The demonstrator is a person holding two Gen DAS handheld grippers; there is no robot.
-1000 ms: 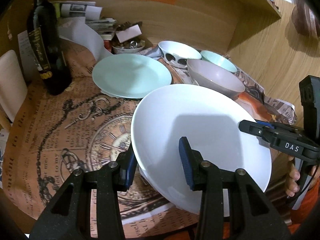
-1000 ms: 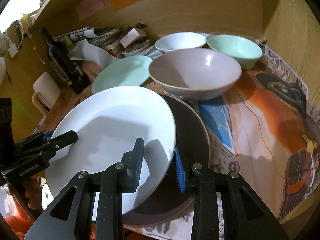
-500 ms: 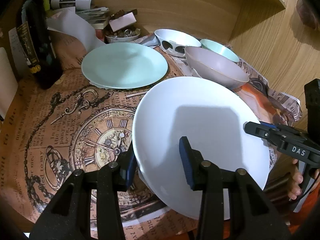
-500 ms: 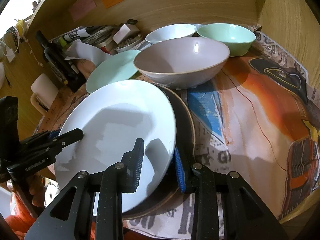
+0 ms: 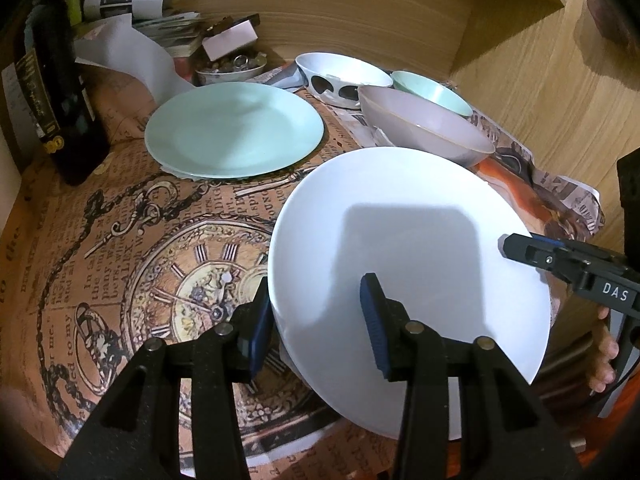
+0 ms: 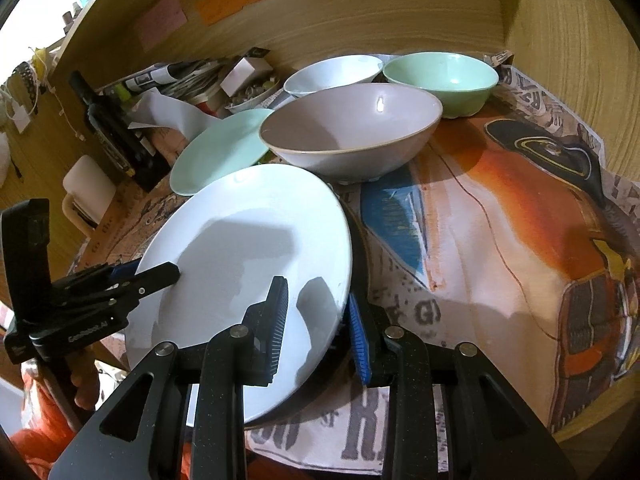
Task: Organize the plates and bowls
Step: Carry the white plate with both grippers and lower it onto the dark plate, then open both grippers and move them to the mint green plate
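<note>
Both grippers hold the white plate [image 5: 408, 240] by opposite rims, tilted above the counter [image 5: 120, 240]; the right gripper [image 6: 316, 320] jaws clamp it firmly, the left gripper [image 5: 316, 320] jaws, just eased wider, straddle it, seemingly sharing its weight for stacking on the mint plate [image 5: 234, 130].

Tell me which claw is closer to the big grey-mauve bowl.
Right. The right claw grips the near rim of the round white plate on the side where the grey-mauve bowl stands just beyond. The left claw grips the plate's opposite side, farther from it.
</note>
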